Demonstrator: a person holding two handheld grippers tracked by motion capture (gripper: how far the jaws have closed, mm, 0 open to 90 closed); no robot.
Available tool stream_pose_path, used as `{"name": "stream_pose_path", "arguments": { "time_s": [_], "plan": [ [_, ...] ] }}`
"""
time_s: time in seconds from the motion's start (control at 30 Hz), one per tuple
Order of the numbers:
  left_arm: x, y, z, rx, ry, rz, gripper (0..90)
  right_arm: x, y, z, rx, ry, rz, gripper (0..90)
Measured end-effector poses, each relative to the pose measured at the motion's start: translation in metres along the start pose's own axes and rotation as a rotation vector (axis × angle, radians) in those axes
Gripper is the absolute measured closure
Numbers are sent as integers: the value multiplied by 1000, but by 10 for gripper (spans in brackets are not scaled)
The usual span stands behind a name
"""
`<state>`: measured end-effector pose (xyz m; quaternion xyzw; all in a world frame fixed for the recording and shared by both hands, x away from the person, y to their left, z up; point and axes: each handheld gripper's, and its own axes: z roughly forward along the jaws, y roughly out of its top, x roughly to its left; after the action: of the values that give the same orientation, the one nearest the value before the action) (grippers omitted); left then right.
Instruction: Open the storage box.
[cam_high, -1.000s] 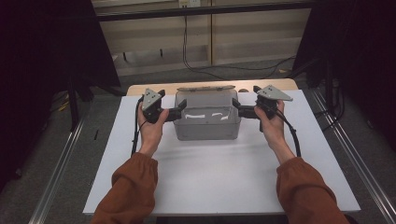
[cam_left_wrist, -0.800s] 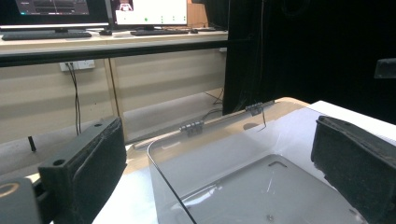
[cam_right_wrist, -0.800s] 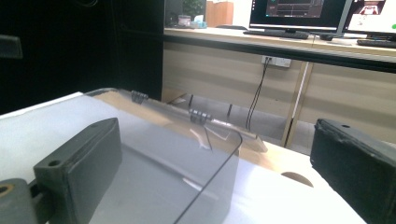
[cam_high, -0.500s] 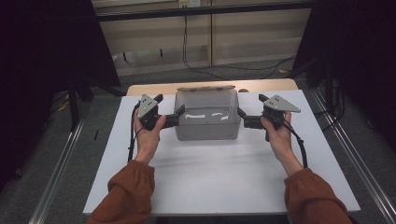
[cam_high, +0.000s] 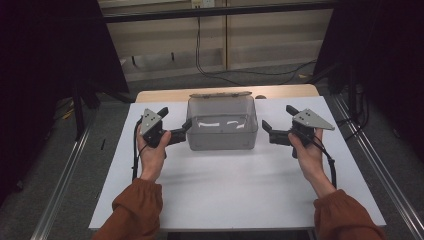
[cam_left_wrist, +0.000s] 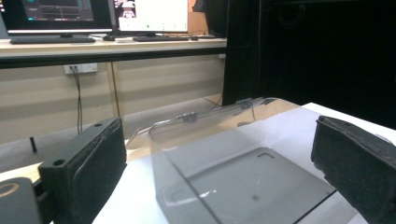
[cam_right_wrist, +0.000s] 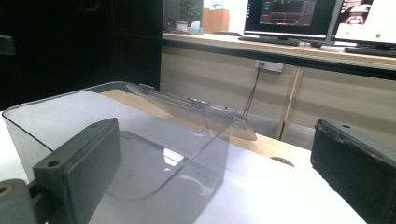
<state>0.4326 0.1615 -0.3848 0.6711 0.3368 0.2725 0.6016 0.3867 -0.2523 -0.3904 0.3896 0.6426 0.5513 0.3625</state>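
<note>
- Left gripper: jaws parted, nothing between the pads. In the left gripper view the two black pads stand wide apart and frame a near corner of the clear box. In the high view the jaw tips lie just beside the box's left wall; contact cannot be told.
- Right gripper: jaws spread open, empty. In the right gripper view the left pad overlaps the box's near wall and the right pad stands clear of it. In the high view the tips sit near the box's right wall, with a strip of white surface between.
- Clear box: open-topped, transparent, with a grey tinted floor; it stands upright on the white table top, between the two grippers. Its hinged lid is folded back along the far edge.
- Left hand: wrapped around the gripper's handle just left of the box, the grey three-cornered plate on top, wrist straight. The forearm, in a rust-coloured sleeve, runs back from the box toward the near table edge.
- Right hand: mirrored pose on the box's right, fingers closed round the handle, cable trailing along the wrist; sleeve at the near edge.
- Beyond the box: a bare wooden strip, then floor with cables.
</note>
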Motion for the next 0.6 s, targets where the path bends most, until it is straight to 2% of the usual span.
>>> {"name": "stream_pose_path", "arguments": {
  "time_s": [0.3,0.33,0.37,0.6],
  "plan": [
    [2,-2,-16,-7,12,15,33,0,-4,-19,-10,-21,18,16],
    [1,-2,-18,-13,16,4,33,0,-4,-20,-13,-26,20,16],
    [2,-1,-21,-16,18,18,33,0,-5,-22,-14,-29,18,16],
    [0,-4,-36,-29,31,22,33,-1,-7,-38,-20,-55,14,16]
  ]
}}
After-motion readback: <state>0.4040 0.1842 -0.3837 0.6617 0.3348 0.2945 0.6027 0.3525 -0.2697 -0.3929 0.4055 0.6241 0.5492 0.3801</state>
